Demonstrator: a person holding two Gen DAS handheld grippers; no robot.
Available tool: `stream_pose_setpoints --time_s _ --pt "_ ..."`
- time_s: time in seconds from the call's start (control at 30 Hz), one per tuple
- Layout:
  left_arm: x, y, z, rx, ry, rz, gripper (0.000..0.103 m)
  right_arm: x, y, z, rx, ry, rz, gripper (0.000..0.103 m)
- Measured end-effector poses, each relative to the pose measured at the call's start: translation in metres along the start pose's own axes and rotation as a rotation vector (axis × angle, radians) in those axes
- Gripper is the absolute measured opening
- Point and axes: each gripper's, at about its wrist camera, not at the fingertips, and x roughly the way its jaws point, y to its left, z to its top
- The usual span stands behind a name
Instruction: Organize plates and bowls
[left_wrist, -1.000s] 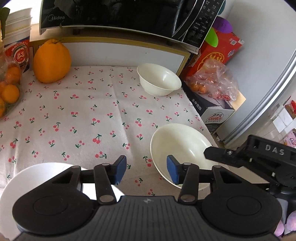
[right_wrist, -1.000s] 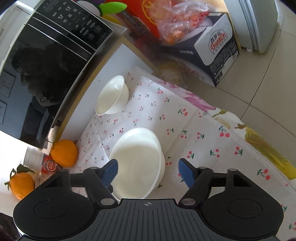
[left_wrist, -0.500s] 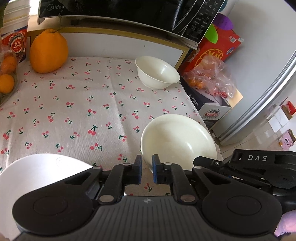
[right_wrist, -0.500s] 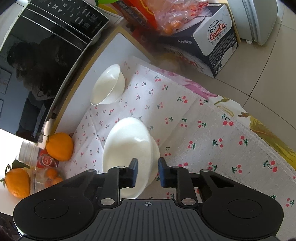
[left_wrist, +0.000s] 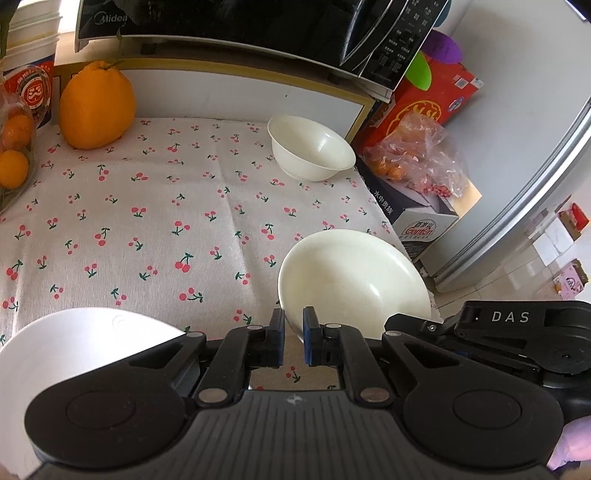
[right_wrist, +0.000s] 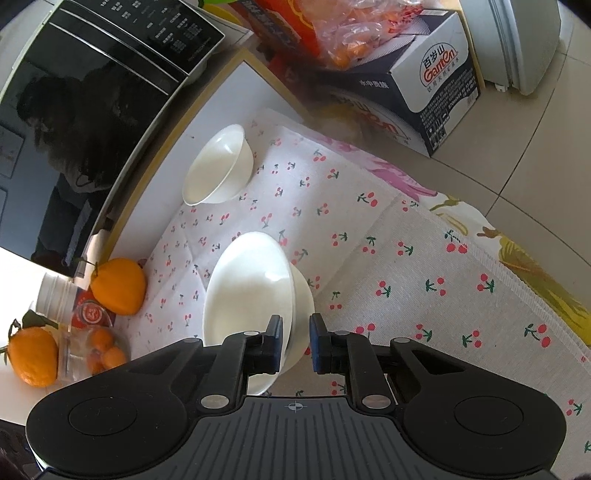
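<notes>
Left gripper (left_wrist: 293, 330) sits low at 6 o'clock of its view, fingers clamped on the near-left rim of the wide bowl (left_wrist: 354, 277). Right gripper (right_wrist: 295, 341) comes in from the other side, tilted, fingers pinched on the same bowl's rim (right_wrist: 251, 295); its black body shows at 4 o'clock in the left view (left_wrist: 509, 332). So both grippers grip one bowl, which looks slightly tilted; whether it is lifted or resting on the cloth cannot be told.

The bowl lies near the right edge of the cherry-print cloth (left_wrist: 147, 221), close to the table's drop-off at 3 o'clock. Open cloth spreads from 9 to 12 o'clock in the left view.

The small bowl (left_wrist: 310, 147) stands upright at 12–1 o'clock, well apart from the wide bowl, near the back wall. The plate (left_wrist: 74, 350) lies at 8 o'clock, partly hidden under the left gripper's body.

Big orange (left_wrist: 96, 107) at 11 o'clock against the back wall, bag of small oranges (left_wrist: 14, 155) at 9–10. Microwave (left_wrist: 240, 22) overhangs the back at 12. Past the table edge, at 2 o'clock: water box (left_wrist: 421, 221) with a bag of fruit (left_wrist: 413, 158) on top, red carton (left_wrist: 436, 99) behind.
</notes>
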Motion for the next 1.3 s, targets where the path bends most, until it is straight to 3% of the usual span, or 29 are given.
stream_pose_setpoints --time_s 0.87,1.3 --pt "-0.038 -0.008 -0.003 0.008 -0.059 -0.055 0.008 -0.034 0.01 0.003 -0.052 -0.011 0.039 0.015" --pt "-0.056 -0.008 -0.013 0.029 -0.059 -0.056 0.008 -0.054 0.016 -0.007 -0.09 0.025 0.053 0.015"
